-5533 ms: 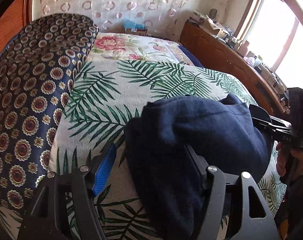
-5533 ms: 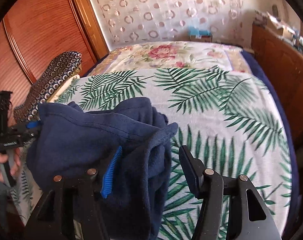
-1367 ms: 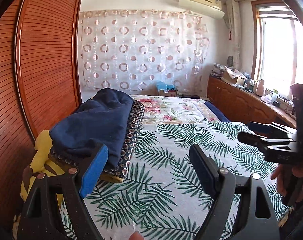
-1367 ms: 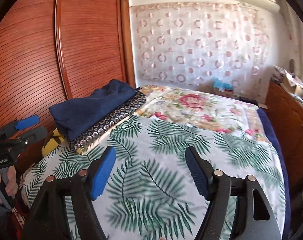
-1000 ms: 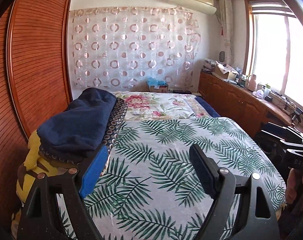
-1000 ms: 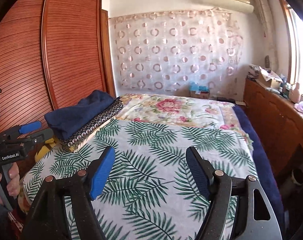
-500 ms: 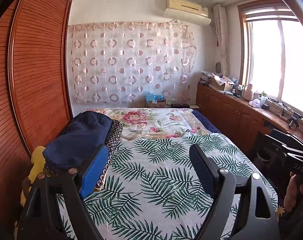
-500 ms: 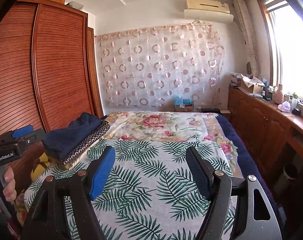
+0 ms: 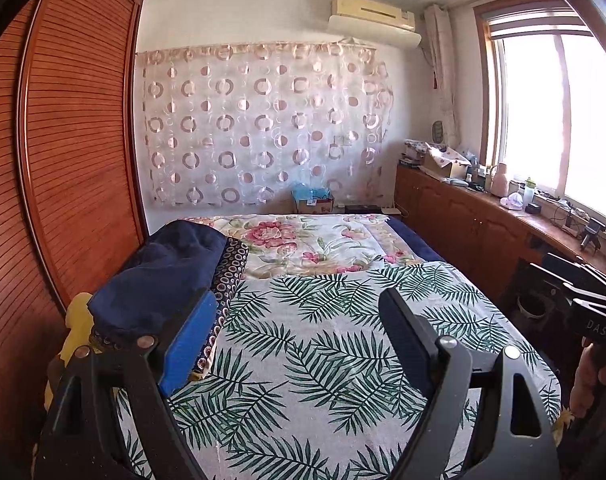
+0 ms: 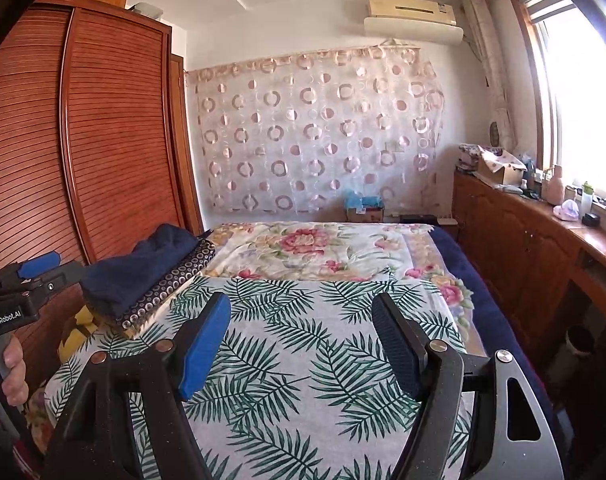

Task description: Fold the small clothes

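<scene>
Above the near end of the bed (image 9: 323, 344), we hold the left gripper (image 9: 299, 340) and the right gripper (image 10: 303, 336) with jaws spread wide and nothing between them. The folded navy garment (image 9: 163, 276) lies on the stack of folded clothes (image 10: 159, 288) at the bed's left edge, beside the wooden wardrobe (image 9: 71, 160). In the right wrist view the left gripper's body reads "GenRobot.AI"; in the left wrist view the right gripper's body shows "DAS". Writing on the small box (image 10: 365, 210) past the bed's far end is too small to read.
</scene>
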